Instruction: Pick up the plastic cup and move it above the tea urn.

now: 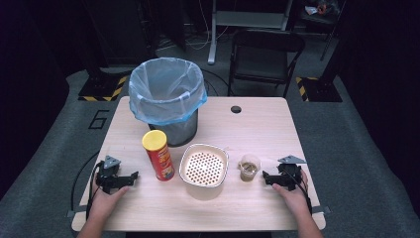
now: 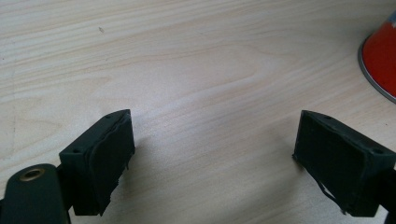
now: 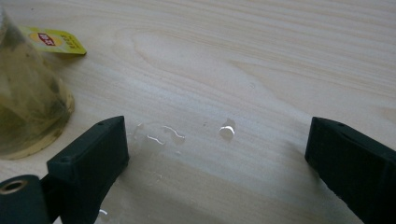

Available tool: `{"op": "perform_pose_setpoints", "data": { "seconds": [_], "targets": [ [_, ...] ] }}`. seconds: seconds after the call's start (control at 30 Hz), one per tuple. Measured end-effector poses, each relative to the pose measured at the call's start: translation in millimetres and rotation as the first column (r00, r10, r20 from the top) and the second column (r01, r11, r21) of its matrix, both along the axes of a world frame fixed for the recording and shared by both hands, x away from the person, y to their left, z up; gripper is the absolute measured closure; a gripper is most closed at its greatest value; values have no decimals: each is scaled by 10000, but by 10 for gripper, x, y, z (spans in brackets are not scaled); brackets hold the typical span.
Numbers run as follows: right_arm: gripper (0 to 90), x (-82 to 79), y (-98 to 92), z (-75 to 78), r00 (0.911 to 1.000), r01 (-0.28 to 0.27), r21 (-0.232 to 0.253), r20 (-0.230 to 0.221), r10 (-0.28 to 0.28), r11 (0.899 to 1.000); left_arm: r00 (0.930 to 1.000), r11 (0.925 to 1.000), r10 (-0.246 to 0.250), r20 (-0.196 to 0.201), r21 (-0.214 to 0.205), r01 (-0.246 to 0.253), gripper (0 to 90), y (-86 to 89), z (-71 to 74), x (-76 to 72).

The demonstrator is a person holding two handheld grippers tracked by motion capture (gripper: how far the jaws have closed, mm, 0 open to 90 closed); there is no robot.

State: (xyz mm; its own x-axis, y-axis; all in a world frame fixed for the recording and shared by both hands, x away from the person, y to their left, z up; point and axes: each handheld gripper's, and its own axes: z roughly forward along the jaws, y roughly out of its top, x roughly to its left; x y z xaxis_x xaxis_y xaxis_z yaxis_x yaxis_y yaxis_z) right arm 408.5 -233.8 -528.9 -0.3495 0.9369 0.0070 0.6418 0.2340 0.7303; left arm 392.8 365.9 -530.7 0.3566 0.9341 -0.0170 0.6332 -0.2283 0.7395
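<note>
In the high view my left gripper [image 1: 130, 176] rests on the wooden table [image 1: 257, 129] at the front left, jaws pointing right toward a red chips can [image 1: 158, 154] with a yellow lid. My right gripper [image 1: 266, 176] rests at the front right, pointing left at a clear plastic cup [image 1: 248, 167] of brownish tea. A white perforated strainer bowl [image 1: 204, 166] stands between can and cup. The left gripper [image 2: 215, 128] is open over bare wood, the can's base [image 2: 380, 60] at the right edge. The right gripper [image 3: 217, 135] is open too, with the cup [image 3: 28, 107] and a yellow tea tag [image 3: 56, 41] beside it.
A black bin lined with a blue bag [image 1: 167, 94] stands at the table's back left. Small water drops [image 3: 163, 135] lie on the wood between the right jaws. A cable hole [image 1: 236, 109] sits near the far edge. A folding chair [image 1: 265, 57] stands beyond the table.
</note>
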Motion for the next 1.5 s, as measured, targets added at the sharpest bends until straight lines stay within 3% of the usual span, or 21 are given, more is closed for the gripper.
{"op": "perform_pose_setpoints", "data": {
  "seconds": [0.63,1.13,1.3,1.37,1.5],
  "targets": [
    [57,-7,-3,0,10000,-33,-9,20,33,10000,10000,10000,6,46,3,-6,121,-6,-3,-29],
    [147,-41,-24,12,9999,-62,90,139,61,9999,10000,10000,5,44,7,-5,121,-5,-2,-28],
    [341,-75,-26,72,9997,-220,-16,-78,220,9998,10000,10000,11,47,-4,-11,121,-6,-3,-28],
    [347,-85,-13,111,9992,-245,204,-308,252,9995,10000,10000,7,45,4,-7,121,-5,-3,-29],
    [360,-131,-35,242,9990,-342,527,-267,356,9980,10000,10000,-1,48,22,1,121,-4,-2,-28]
  ]
}}
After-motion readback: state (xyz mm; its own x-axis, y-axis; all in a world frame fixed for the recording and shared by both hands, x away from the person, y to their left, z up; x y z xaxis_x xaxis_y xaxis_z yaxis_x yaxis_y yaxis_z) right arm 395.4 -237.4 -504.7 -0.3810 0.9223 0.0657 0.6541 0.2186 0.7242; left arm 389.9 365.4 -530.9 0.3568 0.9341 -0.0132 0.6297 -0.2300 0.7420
